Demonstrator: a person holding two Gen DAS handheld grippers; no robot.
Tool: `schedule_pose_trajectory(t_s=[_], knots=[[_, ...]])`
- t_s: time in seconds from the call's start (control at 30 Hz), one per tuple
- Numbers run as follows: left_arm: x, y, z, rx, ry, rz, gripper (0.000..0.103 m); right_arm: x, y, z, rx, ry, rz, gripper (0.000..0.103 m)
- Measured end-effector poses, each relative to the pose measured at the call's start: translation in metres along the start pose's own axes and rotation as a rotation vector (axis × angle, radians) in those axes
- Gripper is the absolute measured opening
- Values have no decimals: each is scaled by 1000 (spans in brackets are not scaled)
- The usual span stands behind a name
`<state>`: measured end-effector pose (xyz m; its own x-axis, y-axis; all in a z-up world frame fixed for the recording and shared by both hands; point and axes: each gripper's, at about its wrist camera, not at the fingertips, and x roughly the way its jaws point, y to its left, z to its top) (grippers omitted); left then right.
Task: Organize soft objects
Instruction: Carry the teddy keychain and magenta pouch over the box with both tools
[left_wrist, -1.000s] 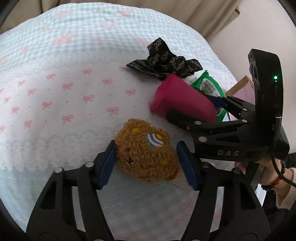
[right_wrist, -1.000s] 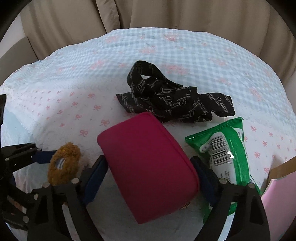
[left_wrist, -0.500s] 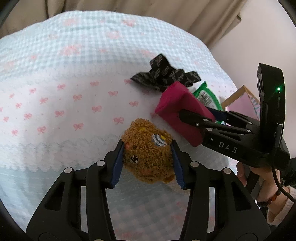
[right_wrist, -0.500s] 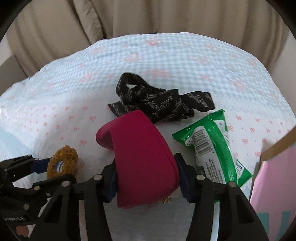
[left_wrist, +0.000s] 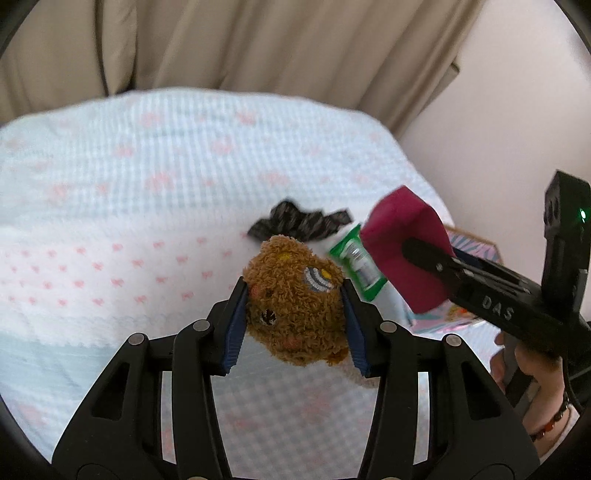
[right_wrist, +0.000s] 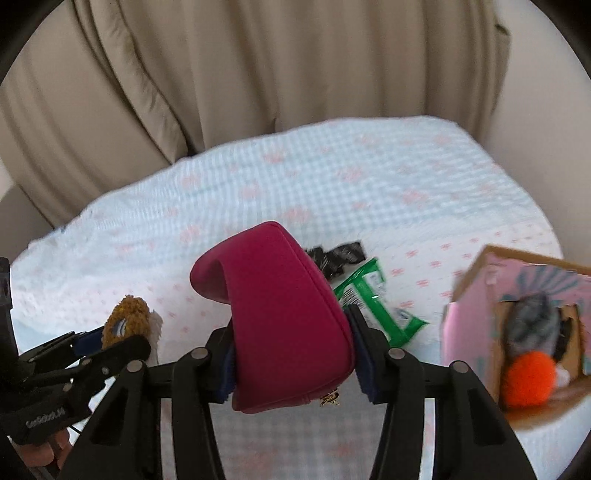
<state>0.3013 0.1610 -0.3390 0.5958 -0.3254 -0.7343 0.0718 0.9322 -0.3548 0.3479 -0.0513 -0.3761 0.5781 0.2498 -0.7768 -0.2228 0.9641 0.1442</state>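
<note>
My left gripper (left_wrist: 293, 325) is shut on a brown plush toy (left_wrist: 295, 302) and holds it above the bed. My right gripper (right_wrist: 291, 354) is shut on a crimson soft pouch (right_wrist: 280, 314), also lifted; the pouch shows in the left wrist view (left_wrist: 406, 254) at the right. The plush toy shows in the right wrist view (right_wrist: 127, 321) at the left. A black patterned ribbon (left_wrist: 299, 223) and a green packet (left_wrist: 356, 262) lie on the bedspread (left_wrist: 147, 206) beyond both grippers.
A pink cardboard box (right_wrist: 517, 325) stands at the right on the bed, holding a grey soft item (right_wrist: 532, 325) and an orange pompom (right_wrist: 528, 380). Beige curtains (right_wrist: 258, 74) hang behind the bed. A pale wall (left_wrist: 517, 110) is at the right.
Both grippers closed on their objects and lifted them off the bed. The views tilted up and the box came into sight at the right.
</note>
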Motion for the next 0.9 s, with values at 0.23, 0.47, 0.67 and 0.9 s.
schedule_pose_trajectory(t_s=[0.23, 0.47, 0.67, 0.9], knots=[[-66, -46, 30, 54, -58, -19, 43, -89, 2, 15, 35, -62, -56, 47], [-94, -110, 58, 118, -83, -53, 43, -175, -32, 28, 109, -148, -137, 47], [-97, -178, 76, 128, -93, -77, 43, -227, -79, 29, 164, -162, -202, 47], [-67, -262, 69, 101, -59, -52, 43, -265, -151, 28, 171, -122, -236, 47]])
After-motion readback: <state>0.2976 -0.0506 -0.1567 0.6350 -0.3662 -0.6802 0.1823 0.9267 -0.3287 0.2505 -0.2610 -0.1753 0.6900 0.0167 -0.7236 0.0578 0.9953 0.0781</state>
